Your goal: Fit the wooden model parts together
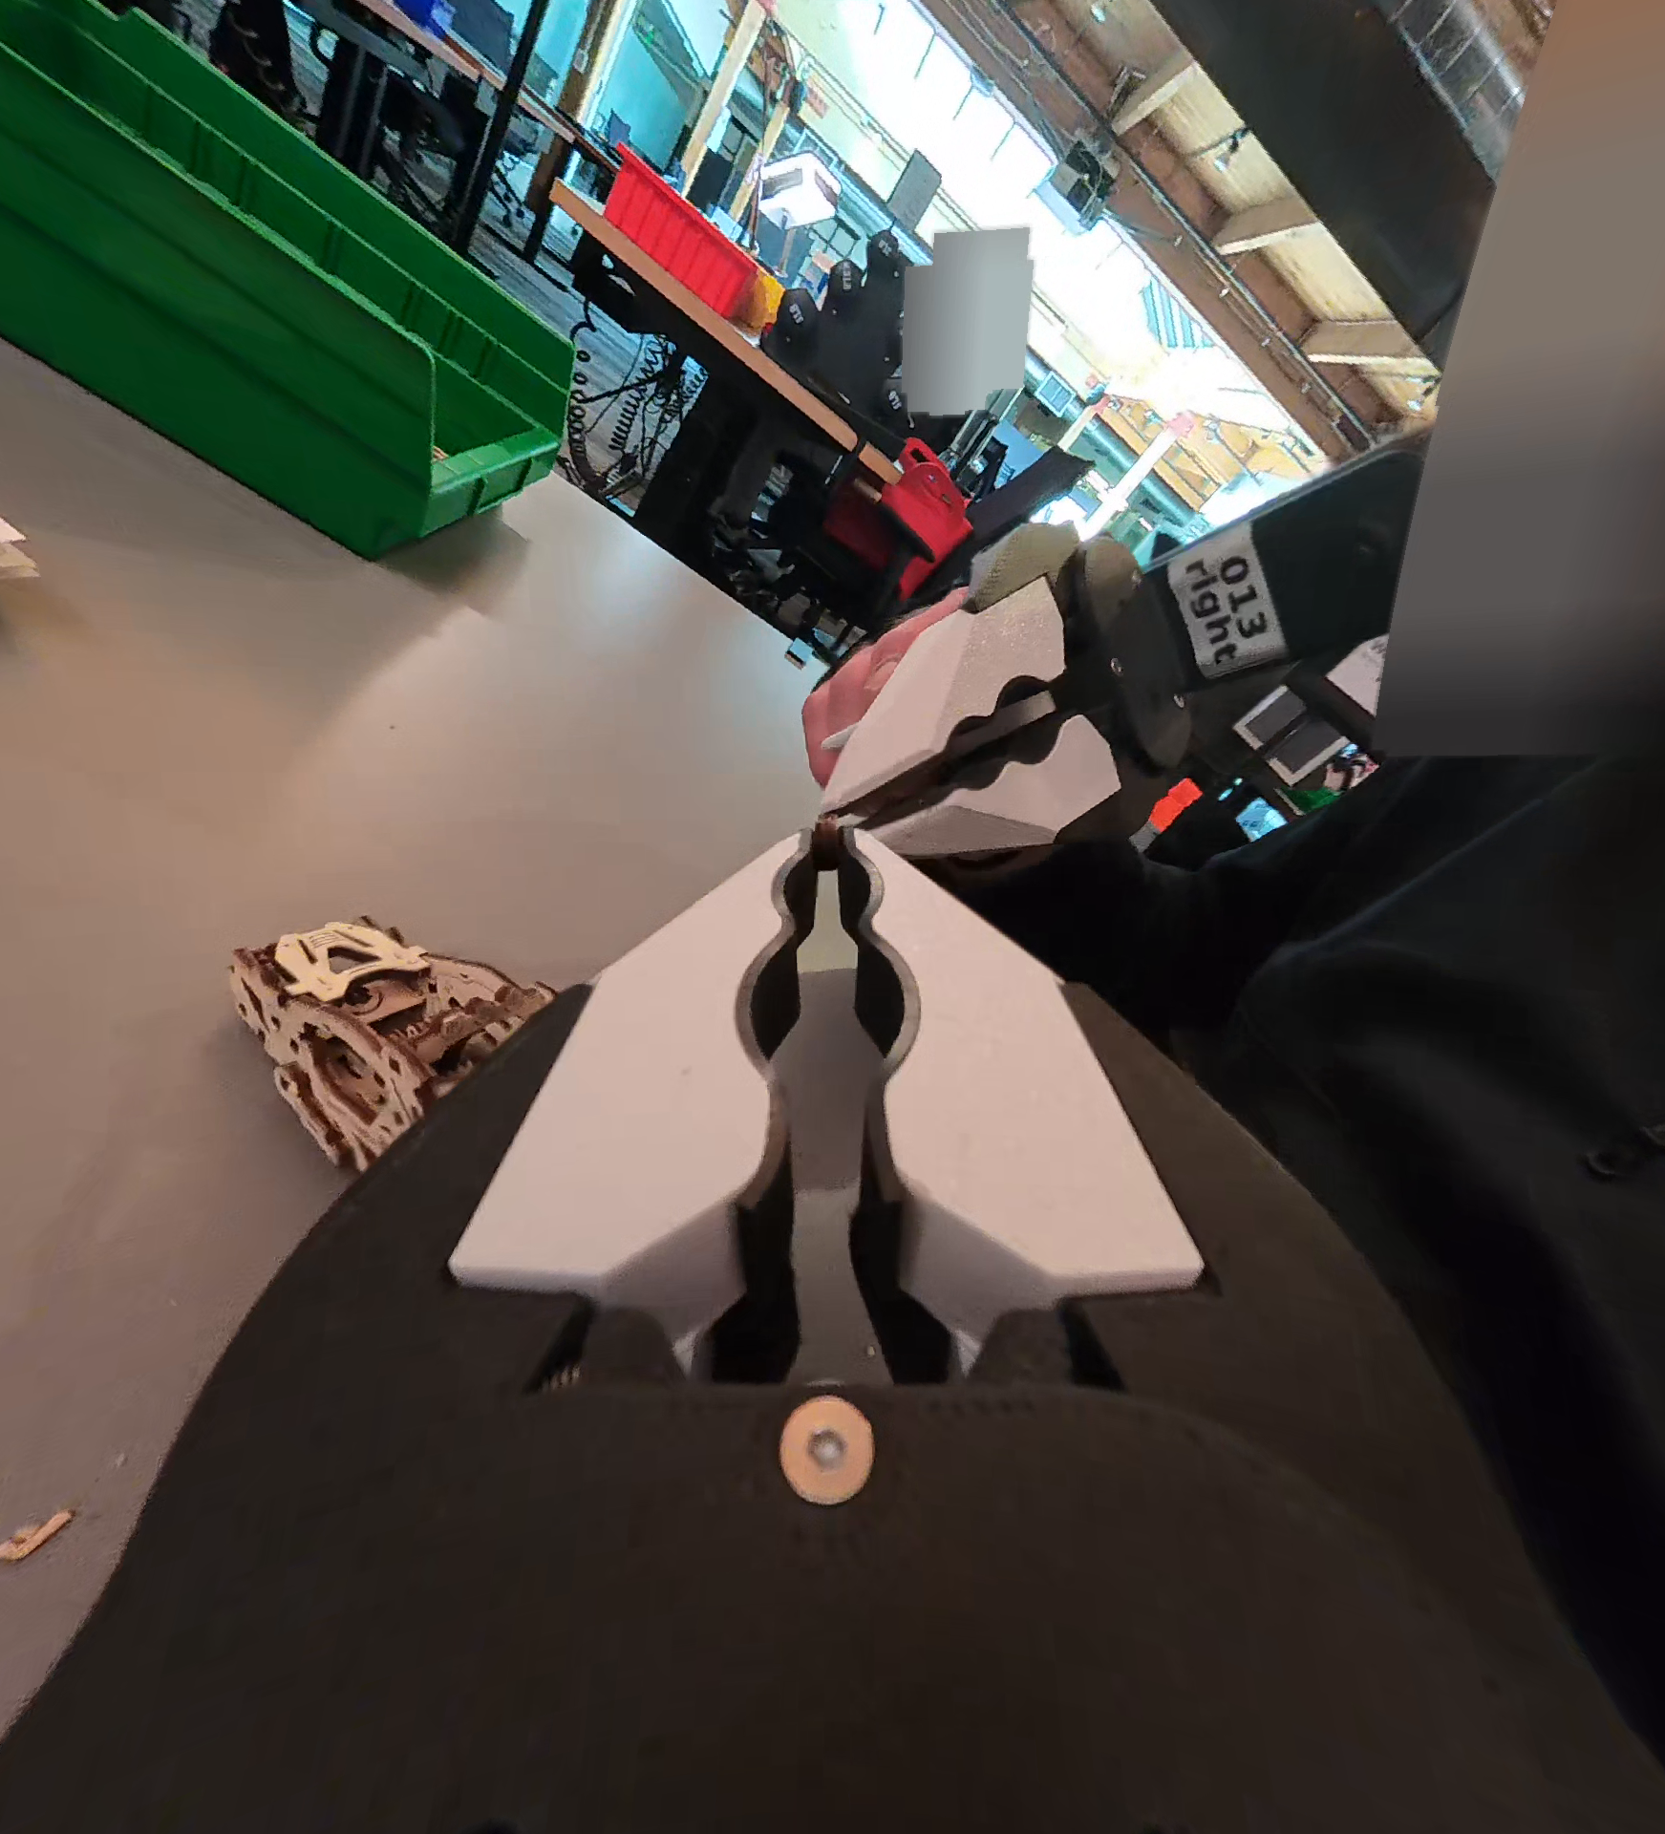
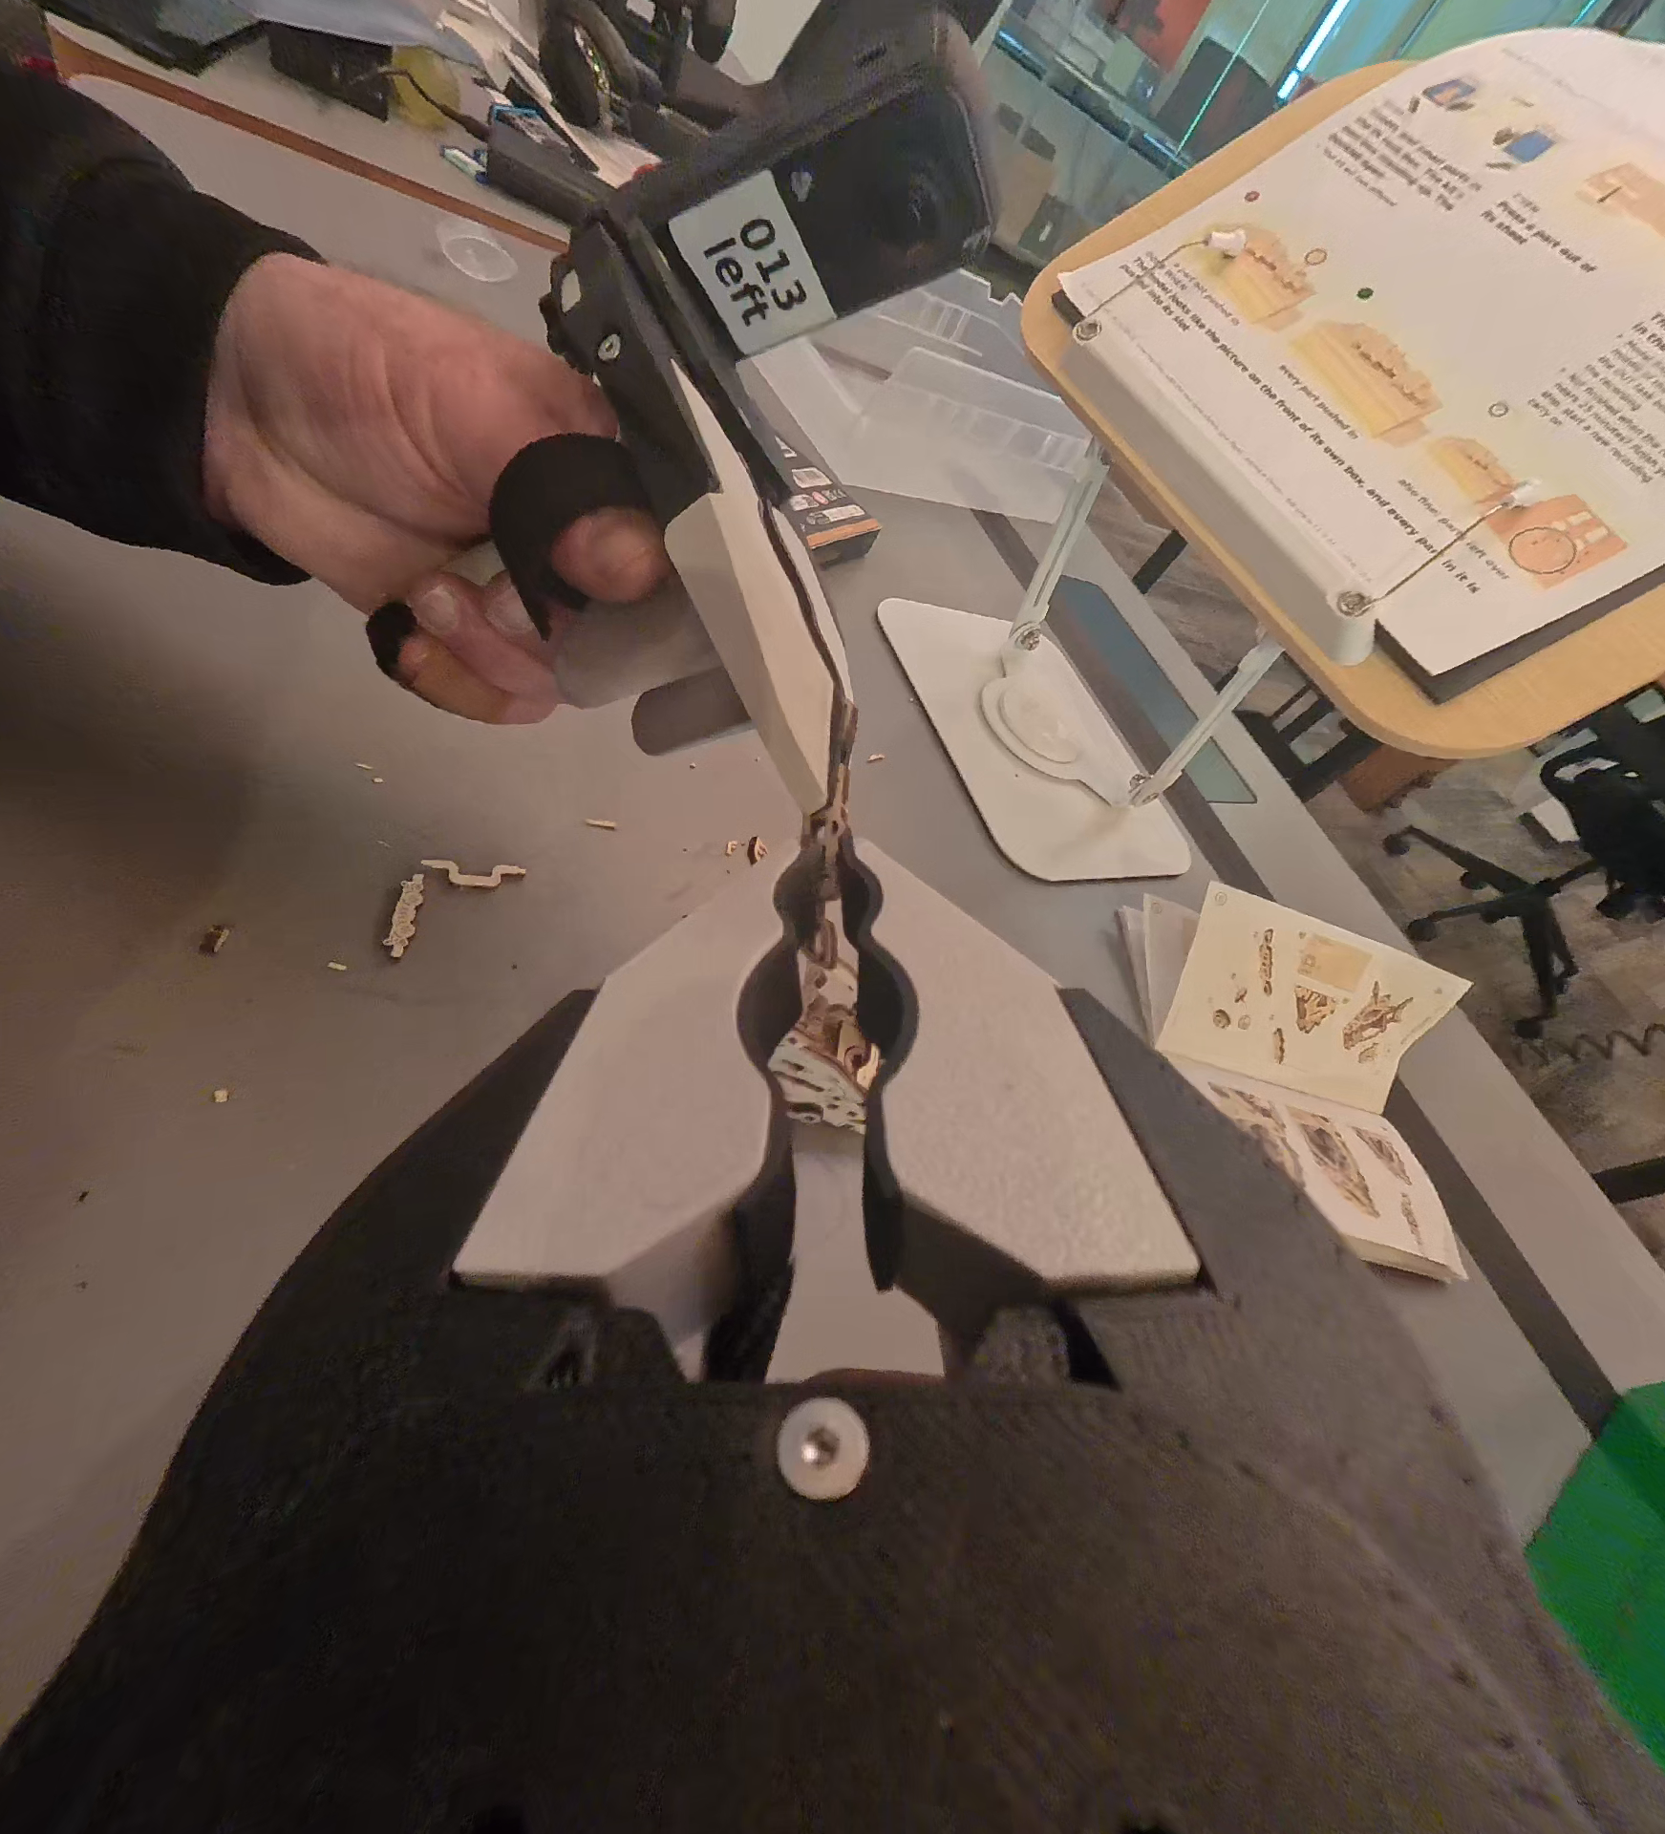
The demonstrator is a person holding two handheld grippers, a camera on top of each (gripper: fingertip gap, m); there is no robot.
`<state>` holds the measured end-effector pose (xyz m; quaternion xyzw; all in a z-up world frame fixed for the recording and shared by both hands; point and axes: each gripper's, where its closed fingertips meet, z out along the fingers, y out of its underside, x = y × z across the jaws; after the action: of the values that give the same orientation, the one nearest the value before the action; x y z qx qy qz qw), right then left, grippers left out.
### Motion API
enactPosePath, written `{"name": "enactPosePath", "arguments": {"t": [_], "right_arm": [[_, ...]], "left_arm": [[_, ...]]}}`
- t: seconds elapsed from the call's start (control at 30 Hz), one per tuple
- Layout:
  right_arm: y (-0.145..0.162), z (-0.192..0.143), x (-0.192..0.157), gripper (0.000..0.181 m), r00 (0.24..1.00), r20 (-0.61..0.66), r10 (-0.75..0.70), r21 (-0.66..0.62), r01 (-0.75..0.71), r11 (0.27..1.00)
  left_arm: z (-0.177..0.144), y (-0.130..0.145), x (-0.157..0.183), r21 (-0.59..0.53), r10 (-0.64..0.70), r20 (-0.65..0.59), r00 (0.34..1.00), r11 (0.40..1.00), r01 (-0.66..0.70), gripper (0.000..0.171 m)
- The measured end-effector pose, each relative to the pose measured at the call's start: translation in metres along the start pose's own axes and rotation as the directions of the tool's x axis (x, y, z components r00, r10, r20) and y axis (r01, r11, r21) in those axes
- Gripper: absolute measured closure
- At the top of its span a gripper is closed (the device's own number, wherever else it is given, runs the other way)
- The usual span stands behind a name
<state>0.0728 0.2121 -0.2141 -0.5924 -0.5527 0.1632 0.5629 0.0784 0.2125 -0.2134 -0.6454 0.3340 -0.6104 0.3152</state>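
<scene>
- Views differ: the left wrist view shows a half-built wooden model point(image 1: 367, 1032) lying on the grey surface point(image 1: 213, 794), with a green bin point(image 1: 242, 327) behind it and a small wood scrap point(image 1: 29, 1536) near the bottom edge.
- The right wrist view shows other things: a book stand point(image 2: 1086, 754) with an open page, a small booklet point(image 2: 1304, 1042) lying open, and wood bits point(image 2: 451, 893) scattered on the surface.
- The left tool point(image 1: 826, 844) is almost closed, and its tips pinch a small dark wooden piece point(image 1: 828, 842).
- The right tool point(image 2: 823, 863) is squeezed tight on a thin wooden part point(image 2: 823, 1032) that stands on edge between its fingers.
- Both tools meet tip to tip above the surface, and the two wooden bits touch there.
- From the right wrist view, a hand point(image 2: 391, 476) grips the left tool's handle.
- I cannot tell if the two wooden bits are joined yet.
</scene>
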Motion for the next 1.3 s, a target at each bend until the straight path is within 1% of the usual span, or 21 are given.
{"name": "enactPosePath", "arguments": {"t": [0.07,0.17,0.23,0.3,0.4,0.47,0.53,0.63,0.67,0.73,0.93,1.03,1.13,1.17,1.27,1.3], "right_arm": [[0.001,0.000,0.000,0.178,0.999,0.021,0.037,0.000,-0.037,0.999],[-0.002,-0.003,0.002,0.170,0.987,0.074,0.142,0.025,-0.144,0.989],[-0.002,-0.005,0.001,0.168,0.960,0.146,0.240,0.020,-0.245,0.969],[0.000,-0.005,-0.006,0.169,0.910,0.249,0.333,-0.021,-0.338,0.941],[0.003,-0.005,-0.022,0.178,0.864,0.359,0.354,-0.048,-0.361,0.931],[0.004,-0.005,-0.025,0.179,0.853,0.370,0.369,-0.052,-0.377,0.925],[0.003,-0.006,-0.030,0.179,0.828,0.400,0.393,-0.058,-0.405,0.912],[0.005,-0.006,-0.032,0.180,0.808,0.412,0.421,-0.073,-0.431,0.899],[0.005,-0.006,-0.031,0.180,0.799,0.412,0.439,-0.077,-0.449,0.890],[0.005,-0.007,-0.032,0.180,0.755,0.441,0.485,-0.088,-0.501,0.861],[0.007,-0.007,-0.027,0.180,0.685,0.461,0.564,-0.091,-0.596,0.798],[0.012,-0.009,-0.017,0.180,0.646,0.448,0.618,-0.093,-0.654,0.751],[0.031,-0.008,-0.004,0.180,0.612,0.394,0.685,-0.122,-0.704,0.699],[0.038,-0.008,0.000,0.180,0.594,0.382,0.708,-0.136,-0.722,0.679],[0.059,-0.004,0.008,0.181,0.547,0.341,0.764,-0.178,-0.761,0.624],[0.066,-0.001,0.010,0.181,0.529,0.331,0.782,-0.198,-0.771,0.605]], "left_arm": [[0.000,0.001,-0.002,-0.016,0.030,0.013,0.999,0.999,-0.030,0.171],[0.000,0.000,0.002,-0.029,0.104,0.012,0.994,0.994,-0.104,0.171],[0.000,0.003,0.001,-0.072,0.176,0.037,0.984,0.982,-0.173,0.171],[0.002,0.007,0.009,-0.119,0.256,0.011,0.967,0.960,-0.253,0.171],[0.005,0.017,0.016,-0.210,0.361,-0.021,0.932,0.910,-0.357,0.171],[0.005,0.021,0.016,-0.237,0.385,-0.021,0.922,0.894,-0.379,0.171],[0.004,0.024,0.019,-0.242,0.389,-0.043,0.920,0.890,-0.387,0.171],[0.004,0.027,0.019,-0.240,0.388,-0.041,0.921,0.891,-0.386,0.171],[0.005,0.026,0.018,-0.232,0.387,-0.030,0.922,0.894,-0.383,0.171],[0.005,0.026,0.019,-0.215,0.373,-0.030,0.927,0.904,-0.370,0.170],[0.005,0.024,0.014,-0.178,0.349,0.019,0.937,0.923,-0.341,0.167],[0.000,0.021,0.007,-0.164,0.342,0.070,0.937,0.931,-0.327,0.155],[-0.009,0.015,-0.003,-0.140,0.329,0.144,0.933,0.940,-0.310,0.147],[-0.013,0.014,-0.009,-0.136,0.320,0.174,0.931,0.944,-0.299,0.141],[-0.022,0.022,-0.031,-0.193,0.321,0.280,0.905,0.942,-0.275,0.123],[-0.023,0.026,-0.036,-0.211,0.324,0.300,0.897,0.940,-0.269,0.120]]}}
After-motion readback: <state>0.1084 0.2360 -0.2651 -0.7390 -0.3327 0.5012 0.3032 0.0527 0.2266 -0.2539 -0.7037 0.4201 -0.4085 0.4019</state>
